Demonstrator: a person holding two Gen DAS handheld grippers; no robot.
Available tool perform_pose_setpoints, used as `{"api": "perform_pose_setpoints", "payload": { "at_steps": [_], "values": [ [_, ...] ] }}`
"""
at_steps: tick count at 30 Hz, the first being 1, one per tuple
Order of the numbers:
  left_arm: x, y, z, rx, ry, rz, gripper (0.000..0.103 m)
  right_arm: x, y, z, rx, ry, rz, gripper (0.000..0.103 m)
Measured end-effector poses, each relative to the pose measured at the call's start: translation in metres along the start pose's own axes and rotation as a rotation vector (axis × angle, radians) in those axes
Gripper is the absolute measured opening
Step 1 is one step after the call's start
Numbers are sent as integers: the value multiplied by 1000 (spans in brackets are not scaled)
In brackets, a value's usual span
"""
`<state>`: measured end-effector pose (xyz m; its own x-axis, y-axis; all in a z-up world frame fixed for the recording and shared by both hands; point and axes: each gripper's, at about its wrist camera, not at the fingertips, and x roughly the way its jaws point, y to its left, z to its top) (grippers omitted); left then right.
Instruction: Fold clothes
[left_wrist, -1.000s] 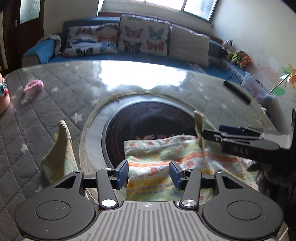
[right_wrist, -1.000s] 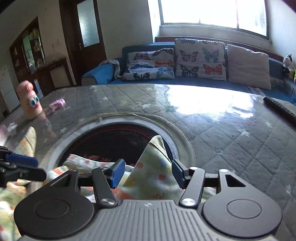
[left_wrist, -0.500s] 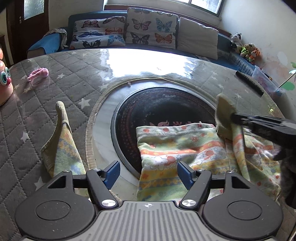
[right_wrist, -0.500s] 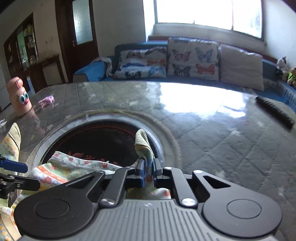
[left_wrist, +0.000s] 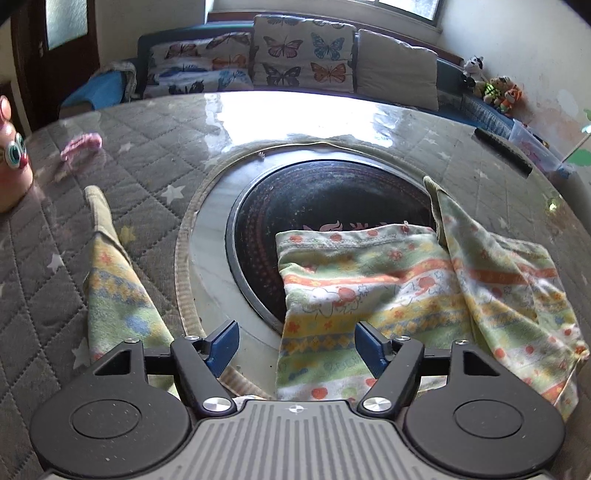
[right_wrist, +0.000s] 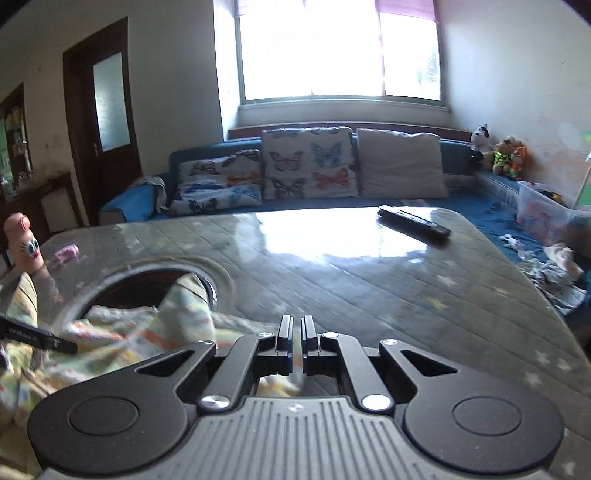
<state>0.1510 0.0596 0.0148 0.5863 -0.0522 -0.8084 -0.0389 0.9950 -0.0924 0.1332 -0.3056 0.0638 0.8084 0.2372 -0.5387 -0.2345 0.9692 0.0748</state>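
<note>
Left claw (left_wrist: 293, 341) wide, hovering near garment (left_wrist: 369, 280); left leg (left_wrist: 110, 273) lying far-to-near, just left. Right claw (right_wrist: 294, 332) pinched narrow, contents unclear.

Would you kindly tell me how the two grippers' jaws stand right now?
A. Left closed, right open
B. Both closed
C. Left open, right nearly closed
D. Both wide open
C: the left gripper has its blue pads spread wide above the garment, gripping nothing, while the right gripper shows its jaws drawn together to a thin slit.
</note>
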Motion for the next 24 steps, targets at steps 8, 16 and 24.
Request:
{"api": "perform_pose_setpoints", "payload": {
  "at_steps": [8, 16, 24],
  "values": [
    [-1, -5, -7, 28, -15, 23, 76, 42, 39, -2, -6, 50, 131, 44],
    [-5, -10, -25, 76, -47, 17, 94, 109, 93, 15, -70, 111, 169, 59],
    [-18, -2, -44, 54, -84, 3, 99, 168, 126, 31, -104, 174, 137, 60]
  ]
}}
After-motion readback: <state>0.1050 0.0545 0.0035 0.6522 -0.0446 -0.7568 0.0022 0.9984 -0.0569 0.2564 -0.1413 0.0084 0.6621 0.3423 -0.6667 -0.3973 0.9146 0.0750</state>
